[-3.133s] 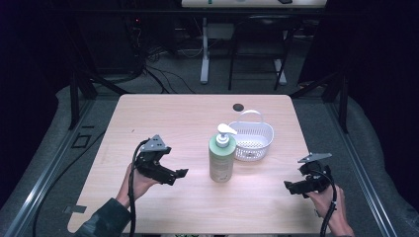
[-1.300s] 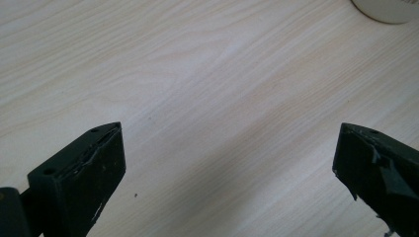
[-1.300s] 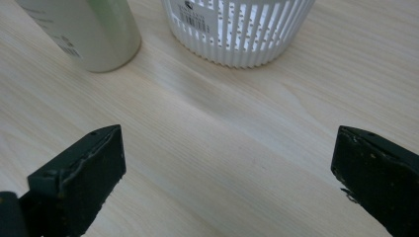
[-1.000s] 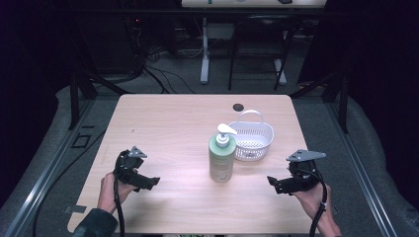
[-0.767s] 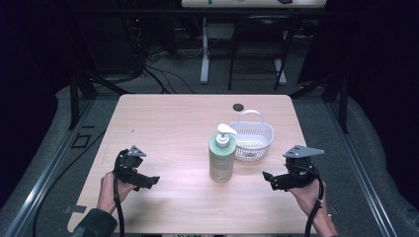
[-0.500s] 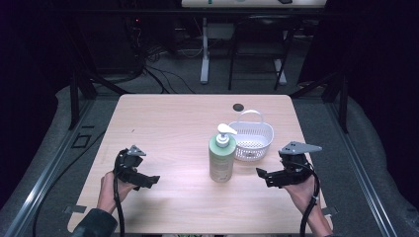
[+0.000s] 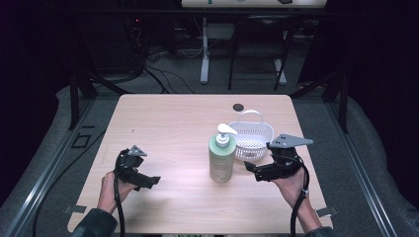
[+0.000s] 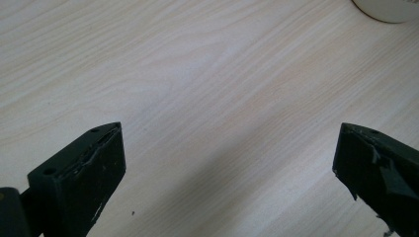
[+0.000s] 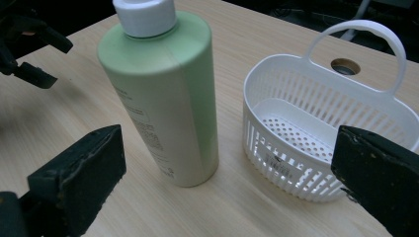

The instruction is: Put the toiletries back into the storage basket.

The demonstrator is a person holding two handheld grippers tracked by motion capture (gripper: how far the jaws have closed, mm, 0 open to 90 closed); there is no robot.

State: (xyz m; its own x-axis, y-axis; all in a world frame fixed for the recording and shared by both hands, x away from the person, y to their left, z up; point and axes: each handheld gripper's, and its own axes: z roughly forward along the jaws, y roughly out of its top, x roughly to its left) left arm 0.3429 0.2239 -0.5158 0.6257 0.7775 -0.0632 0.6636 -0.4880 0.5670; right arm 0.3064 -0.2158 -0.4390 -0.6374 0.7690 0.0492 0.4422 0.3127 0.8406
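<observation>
A pale green pump bottle (image 7: 222, 158) (image 9: 168, 98) with a white pump head stands upright near the middle of the wooden table (image 7: 173, 123). Just right of it and a little behind sits an empty white perforated basket (image 7: 253, 139) (image 9: 316, 128) with a loop handle. My right gripper (image 7: 252, 170) (image 9: 227, 182) is open, low over the table, its jaws pointing left at the bottle from a short way off. My left gripper (image 7: 150, 181) (image 8: 227, 173) is open at the front left over bare wood, with the bottle's base (image 8: 390, 7) far off at the view's top edge.
A round dark cable hole (image 7: 238, 106) (image 9: 345, 65) lies in the table behind the basket. Table legs and cables stand on the dark floor beyond the far edge. In the right gripper view the left gripper (image 9: 29, 44) shows at the upper left.
The right gripper has moved left toward the bottle, staying open. The left gripper, after dropping back toward the front left edge, has held still over the last second.
</observation>
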